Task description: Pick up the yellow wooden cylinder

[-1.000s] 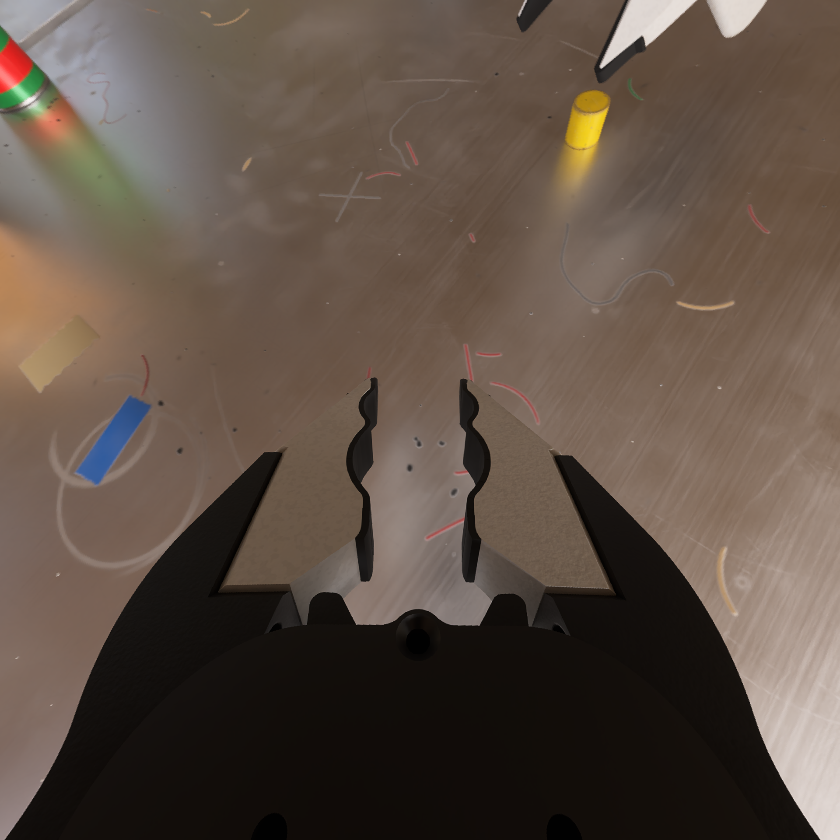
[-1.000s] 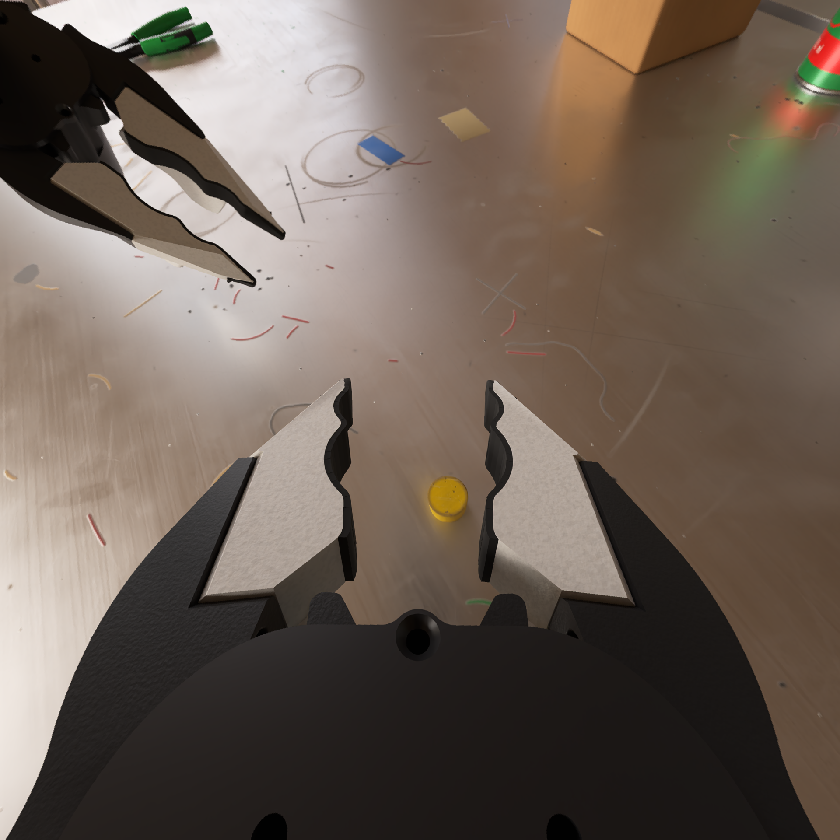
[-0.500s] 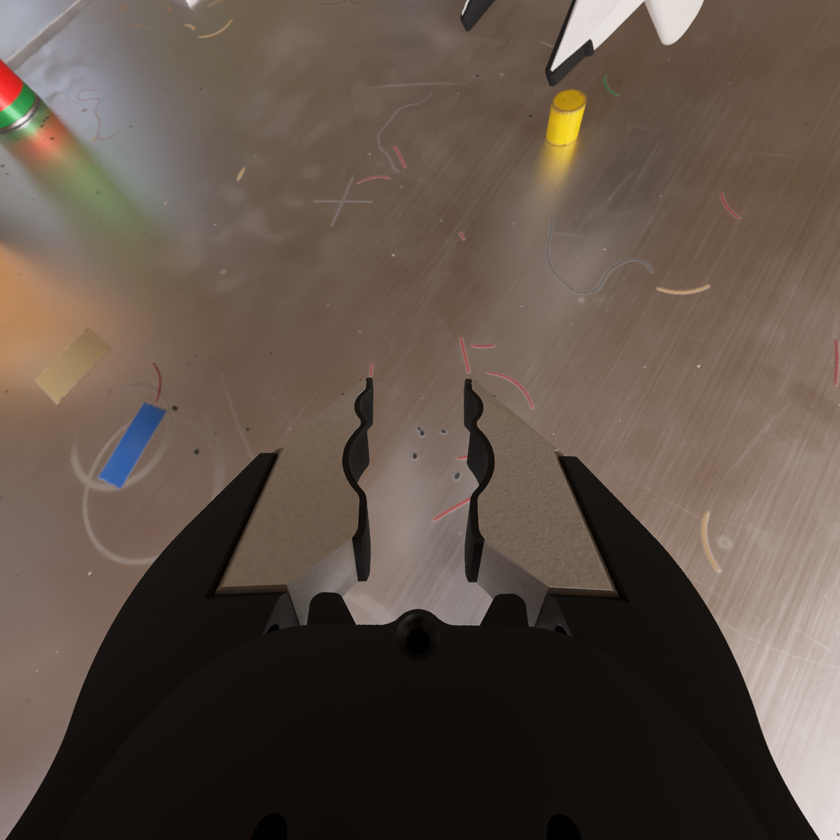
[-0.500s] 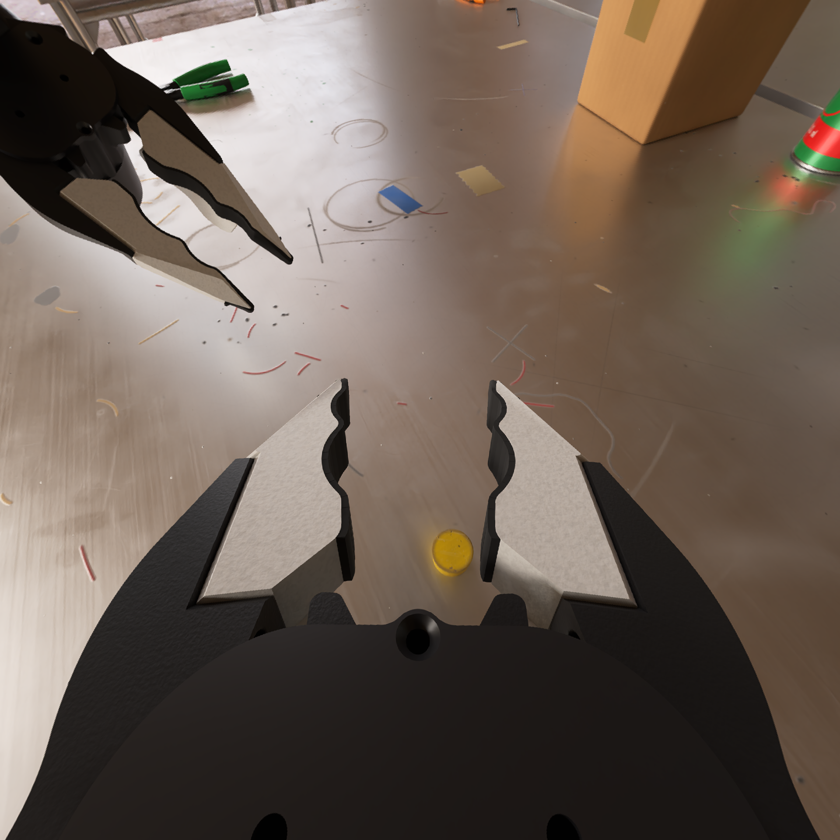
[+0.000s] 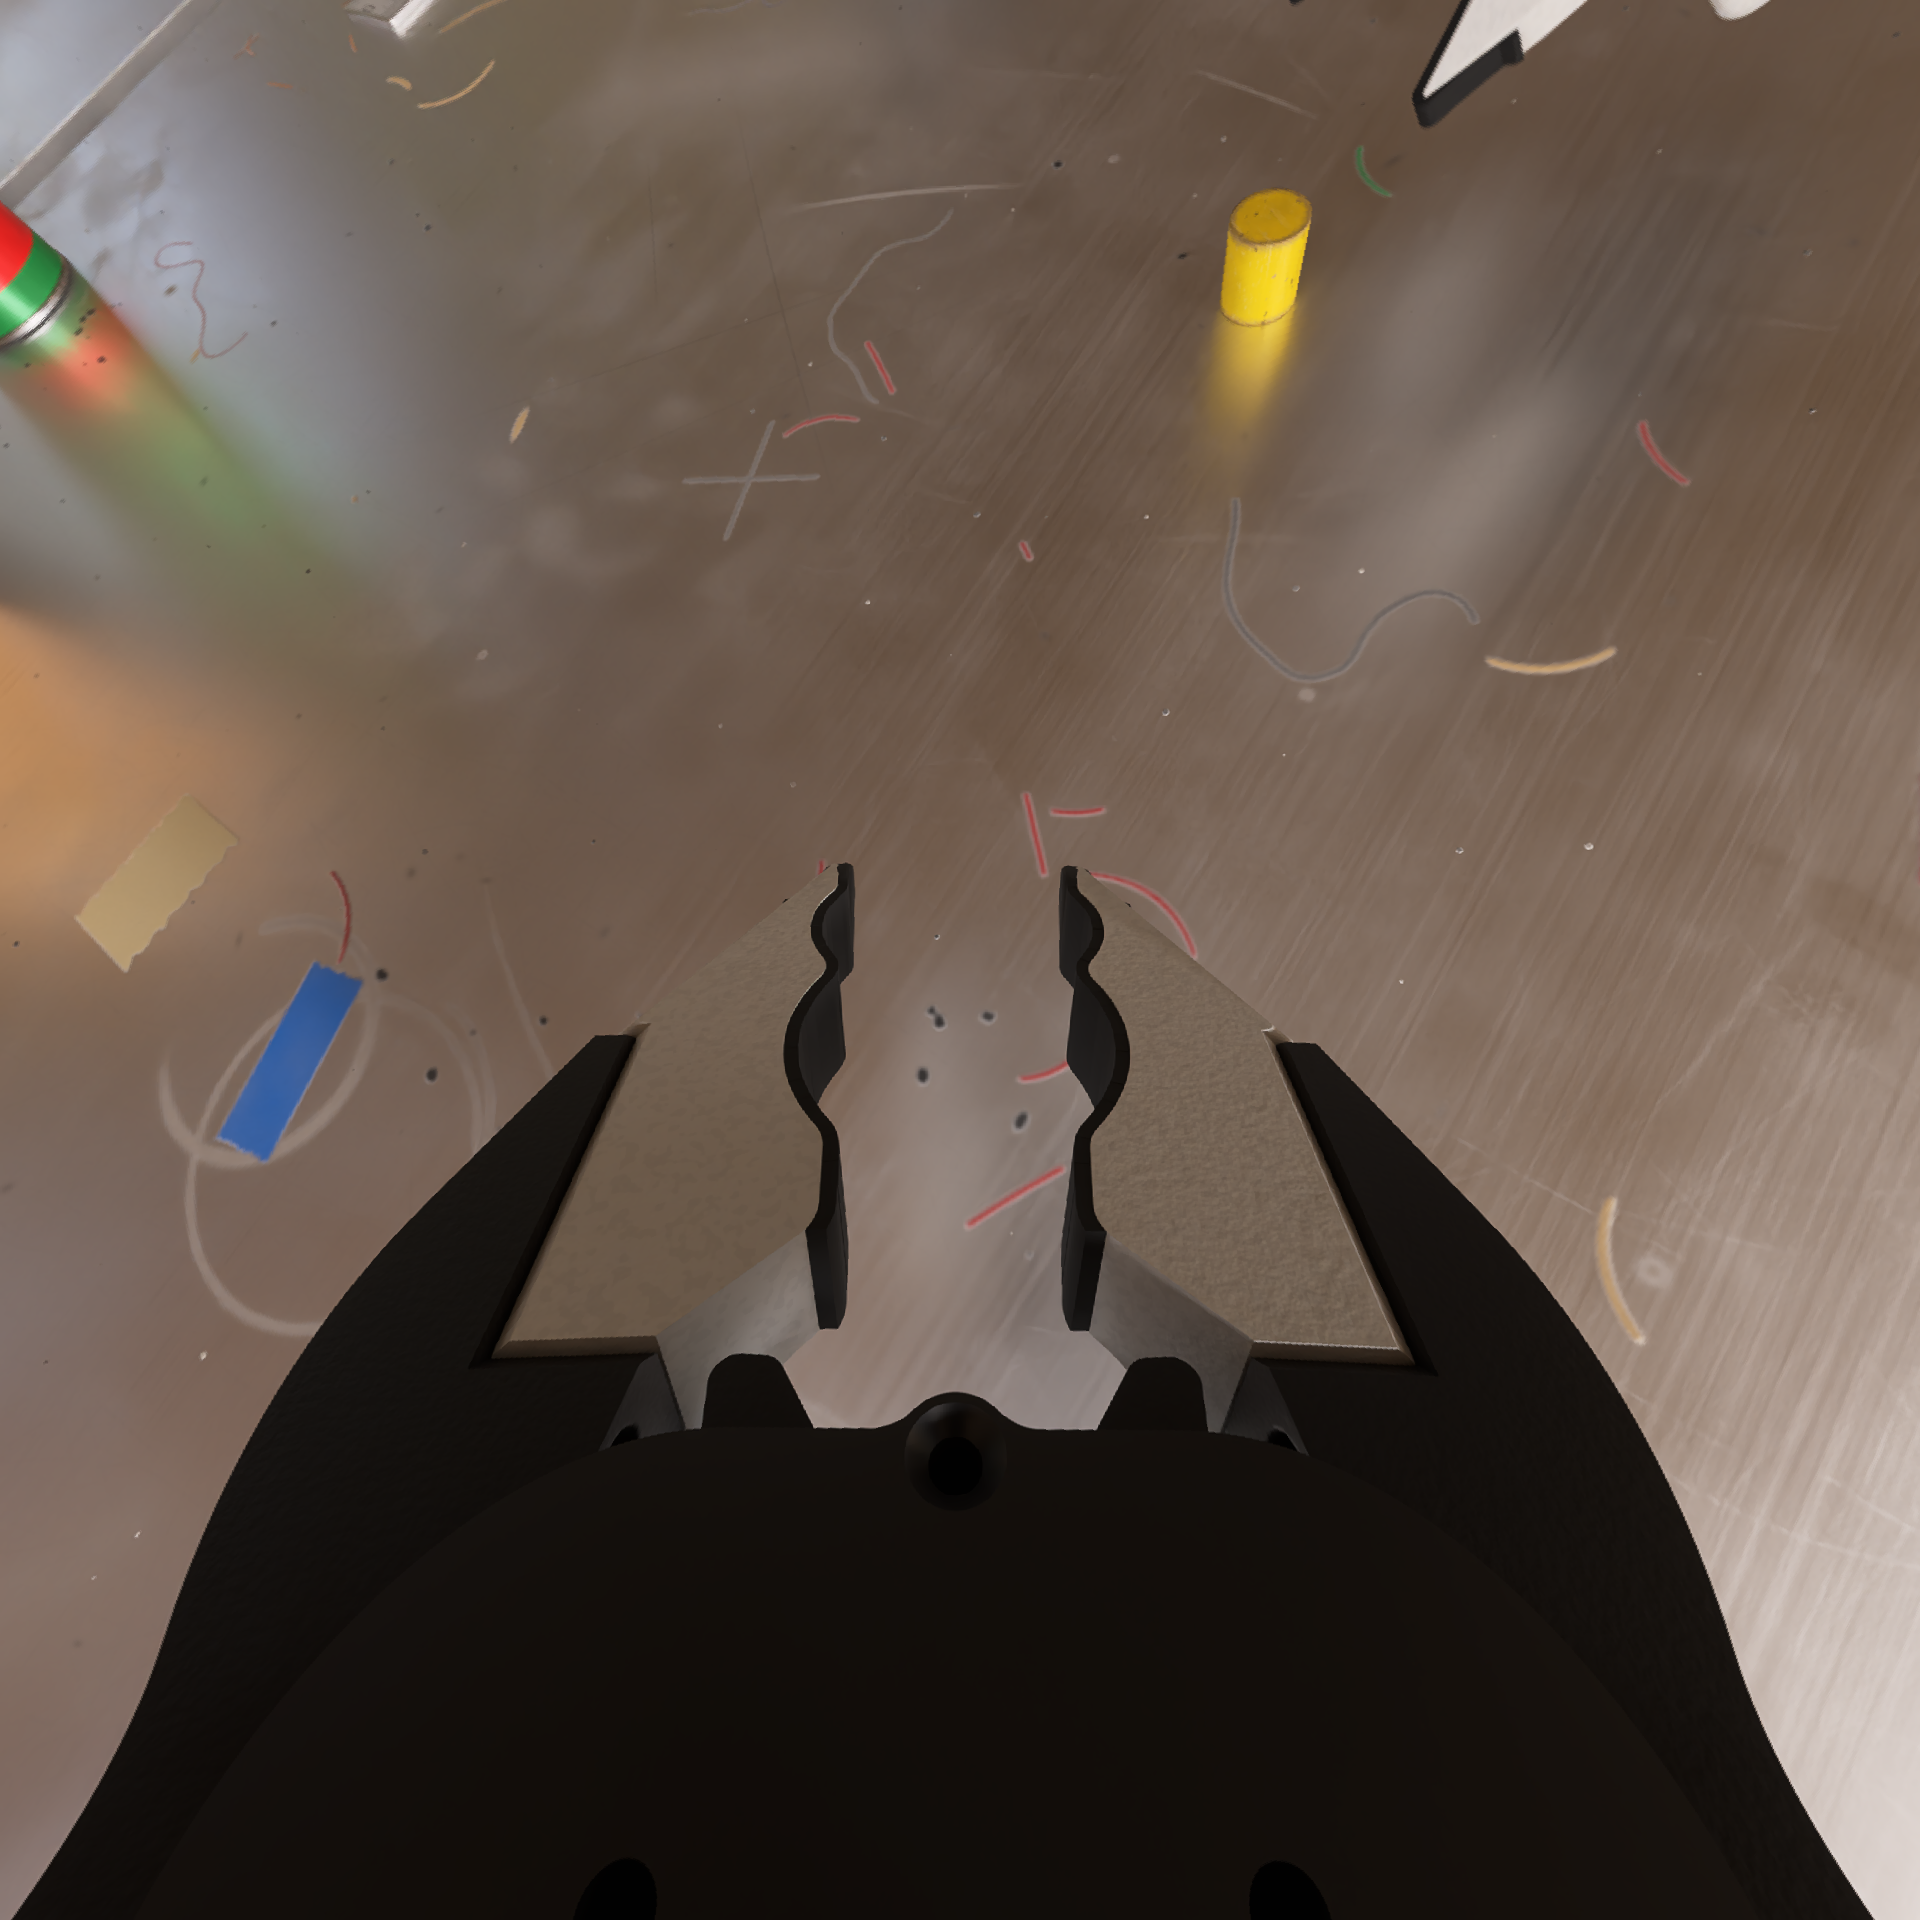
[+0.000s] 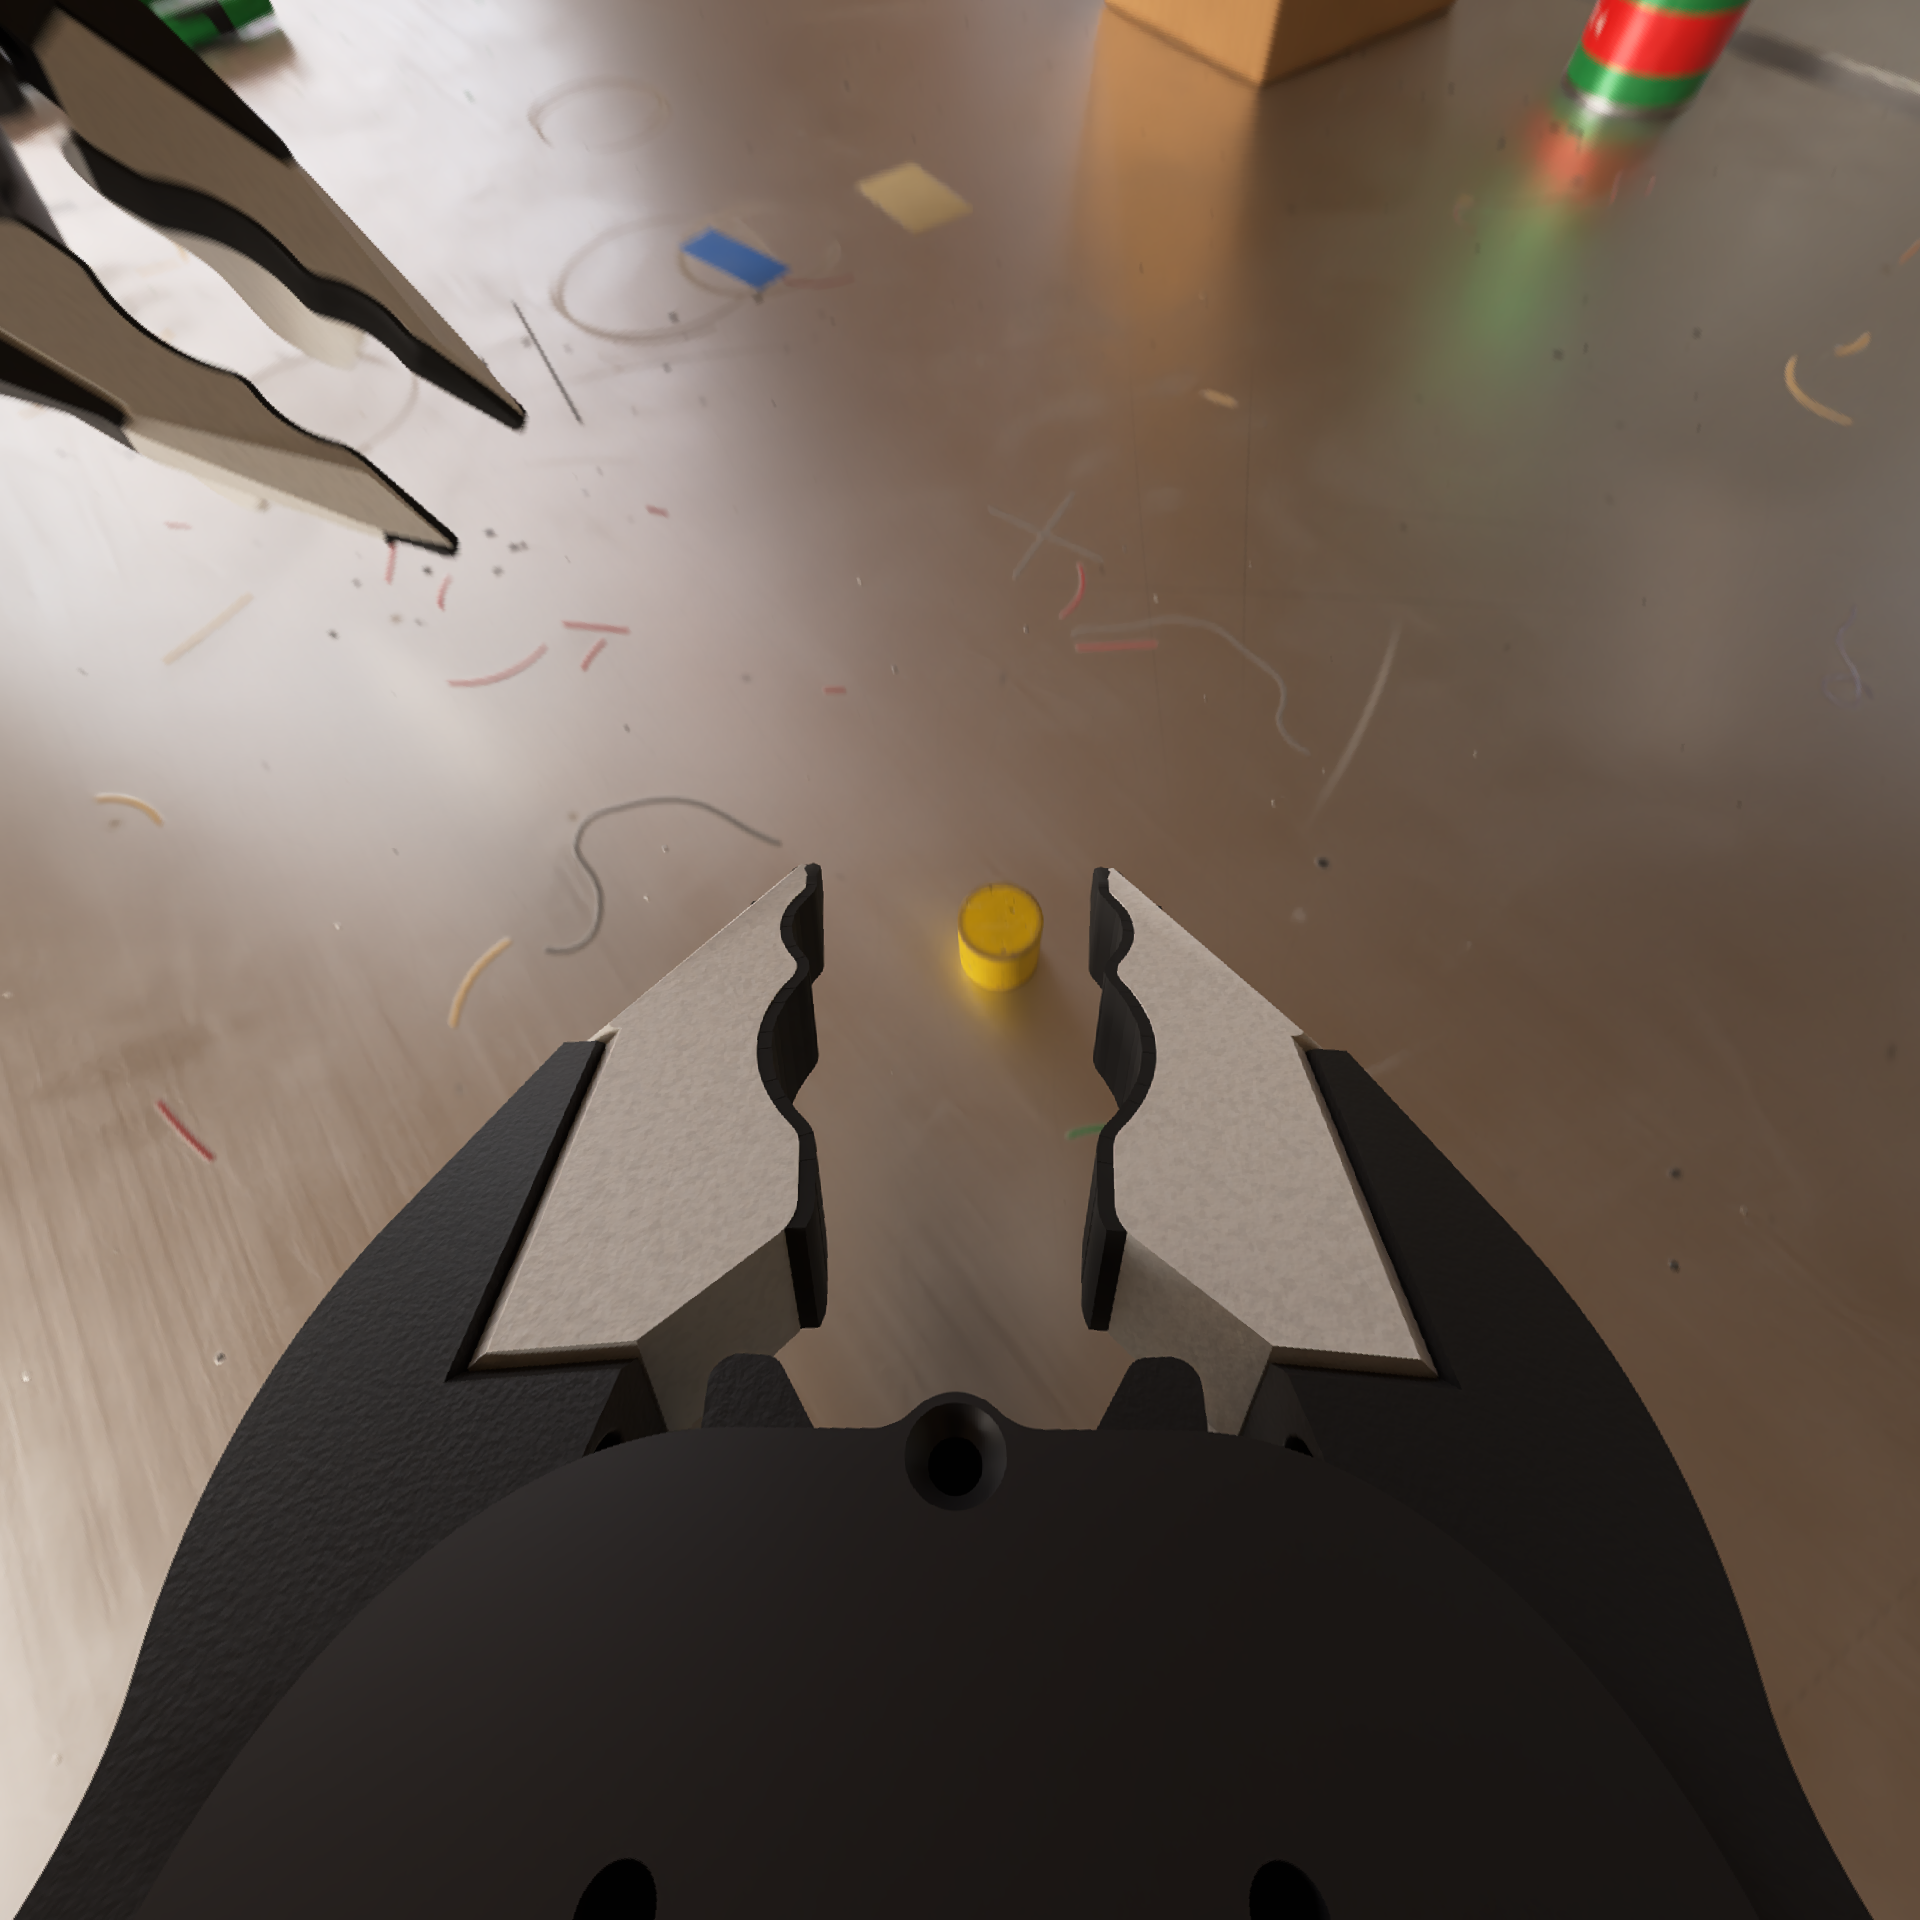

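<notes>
The yellow wooden cylinder (image 6: 998, 935) stands upright on the scratched metal table (image 6: 1455, 831). In the right wrist view it sits just between the tips of my right gripper (image 6: 954, 878), nearer the right finger, touching neither. The right gripper is open and empty. In the left wrist view the cylinder (image 5: 1264, 257) is far ahead and to the right, with one white fingertip of the right gripper (image 5: 1475, 62) above and beyond it. My left gripper (image 5: 958, 883) is open and empty over bare table; it also shows in the right wrist view (image 6: 486, 480) at the upper left.
A red and green can (image 6: 1642, 52) and a cardboard box (image 6: 1268, 31) stand at the far side. Blue tape (image 6: 732, 258) and a yellowish tape piece (image 6: 914, 195) lie flat. Green-handled pliers (image 6: 218, 16) lie far left. Wire scraps litter the table.
The right gripper has drawn back from the cylinder, which now sits at its fingertips instead of deep between the fingers; its jaws stand slightly closer. The left gripper has barely moved.
</notes>
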Controlling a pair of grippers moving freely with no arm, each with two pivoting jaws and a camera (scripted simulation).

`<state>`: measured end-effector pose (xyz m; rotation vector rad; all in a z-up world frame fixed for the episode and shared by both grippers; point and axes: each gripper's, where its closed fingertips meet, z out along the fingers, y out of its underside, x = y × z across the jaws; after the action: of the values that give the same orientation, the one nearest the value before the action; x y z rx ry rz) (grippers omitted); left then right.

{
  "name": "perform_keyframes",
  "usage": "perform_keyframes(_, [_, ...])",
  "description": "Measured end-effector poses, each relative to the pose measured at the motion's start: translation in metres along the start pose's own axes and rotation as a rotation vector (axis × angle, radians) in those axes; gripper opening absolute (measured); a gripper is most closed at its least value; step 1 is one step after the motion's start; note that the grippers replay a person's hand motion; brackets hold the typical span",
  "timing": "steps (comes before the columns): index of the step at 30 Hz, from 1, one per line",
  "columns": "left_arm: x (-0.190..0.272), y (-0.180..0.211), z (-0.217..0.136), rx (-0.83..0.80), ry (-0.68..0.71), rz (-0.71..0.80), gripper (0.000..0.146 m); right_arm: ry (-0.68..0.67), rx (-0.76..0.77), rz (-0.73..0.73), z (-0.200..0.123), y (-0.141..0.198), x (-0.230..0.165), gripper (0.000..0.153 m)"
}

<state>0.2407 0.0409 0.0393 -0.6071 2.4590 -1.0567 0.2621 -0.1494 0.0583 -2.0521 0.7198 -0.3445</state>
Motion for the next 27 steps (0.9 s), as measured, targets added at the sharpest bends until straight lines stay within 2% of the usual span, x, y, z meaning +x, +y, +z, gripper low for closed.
perform_keyframes(5, [0.003, -0.001, -0.003, 0.003, -0.012, 0.002, 0.039, 0.026, -0.11, 0.002, 0.009, 0.025, 0.007, 0.05])
perform_keyframes(10, [0.007, -0.004, -0.008, 0.015, -0.021, 0.004, 0.039, 0.052, -0.187, -0.047, 0.024, 0.033, 0.015, 0.048])
perform_keyframes(13, [0.009, -0.006, -0.01, 0.029, -0.023, 0.002, 0.039, 0.03, -0.217, -0.051, 0.032, 0.034, 0.014, 0.037])
perform_keyframes(16, [0.01, -0.015, -0.013, 0.061, -0.025, 0.002, 0.038, -0.009, -0.218, -0.048, 0.036, 0.033, 0.01, 0.021])
perform_keyframes(22, [0.02, -0.053, -0.01, 0.178, 0.014, 0.017, 0.036, -0.036, -0.215, -0.093, 0.034, 0.029, 0.004, 0.021])
perform_keyframes(27, [0.033, -0.083, 0.009, 0.231, 0.06, 0.04, 0.039, -0.034, -0.085, -0.193, 0.019, -0.003, -0.008, 0.021])
